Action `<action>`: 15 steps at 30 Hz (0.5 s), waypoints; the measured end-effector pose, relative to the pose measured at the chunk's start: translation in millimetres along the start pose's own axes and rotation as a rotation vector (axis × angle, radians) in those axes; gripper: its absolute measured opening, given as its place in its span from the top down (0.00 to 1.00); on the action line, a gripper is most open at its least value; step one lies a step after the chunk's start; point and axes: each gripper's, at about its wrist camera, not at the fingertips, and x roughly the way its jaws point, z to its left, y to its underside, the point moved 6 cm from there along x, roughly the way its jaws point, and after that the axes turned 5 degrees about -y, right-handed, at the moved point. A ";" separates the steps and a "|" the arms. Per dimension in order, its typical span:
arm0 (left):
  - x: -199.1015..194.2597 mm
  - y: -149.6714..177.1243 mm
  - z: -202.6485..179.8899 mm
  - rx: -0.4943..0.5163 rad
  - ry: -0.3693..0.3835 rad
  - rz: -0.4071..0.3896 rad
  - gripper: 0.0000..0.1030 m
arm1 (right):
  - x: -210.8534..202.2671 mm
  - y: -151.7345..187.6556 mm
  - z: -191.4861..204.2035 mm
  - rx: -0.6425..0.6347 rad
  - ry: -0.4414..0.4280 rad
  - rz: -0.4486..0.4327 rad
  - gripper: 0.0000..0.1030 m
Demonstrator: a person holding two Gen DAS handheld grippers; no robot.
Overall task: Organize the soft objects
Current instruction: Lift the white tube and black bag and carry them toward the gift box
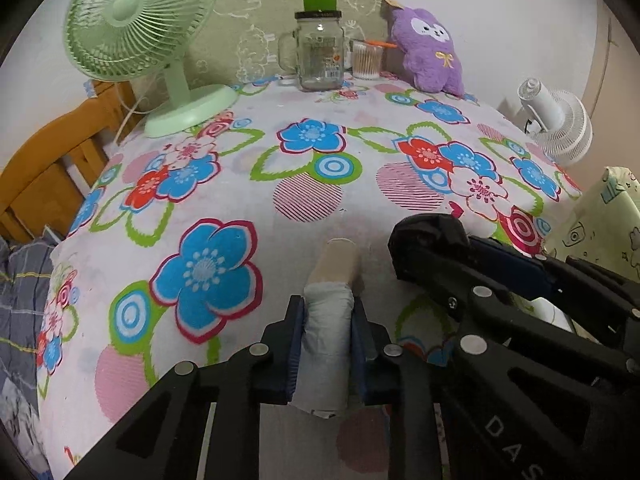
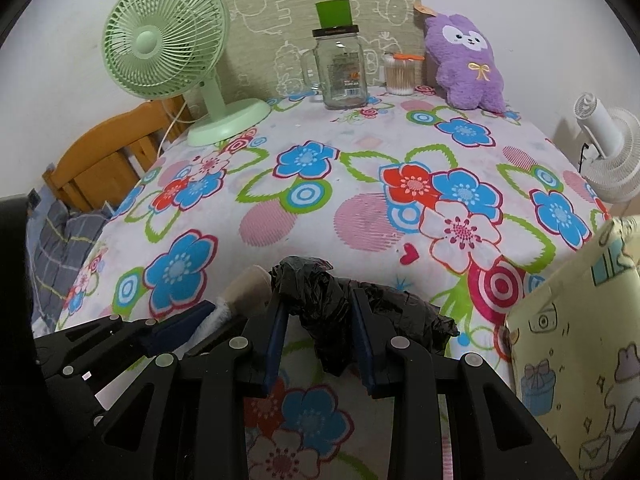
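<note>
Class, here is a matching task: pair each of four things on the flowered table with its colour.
Things:
1. desk fan
2. plush toy
3. crumpled bag in the right gripper
4. jar

Colours:
A. black
B. clear glass
C. pale green
D. purple

Pairs: 1-C, 2-D, 3-A, 4-B

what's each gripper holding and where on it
Left gripper clamps the white-wrapped roll around its middle; right gripper pinches the crumpled black plastic bag at its bunched middle.
</note>
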 end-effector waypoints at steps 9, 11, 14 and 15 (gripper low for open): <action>-25.1 10.8 -4.8 -0.036 -0.001 -0.040 0.81 | -23.4 10.1 5.2 -0.026 0.000 -0.012 0.67; -32.6 12.2 -5.4 -0.044 -0.005 -0.052 0.81 | -29.9 11.2 7.0 -0.031 -0.004 -0.018 0.67; -43.2 14.7 -6.0 -0.058 -0.005 -0.068 0.81 | -40.7 12.6 10.4 -0.041 -0.011 -0.031 0.67; -46.6 15.3 -6.4 -0.063 -0.005 -0.073 0.81 | -45.0 13.1 11.8 -0.044 -0.014 -0.036 0.67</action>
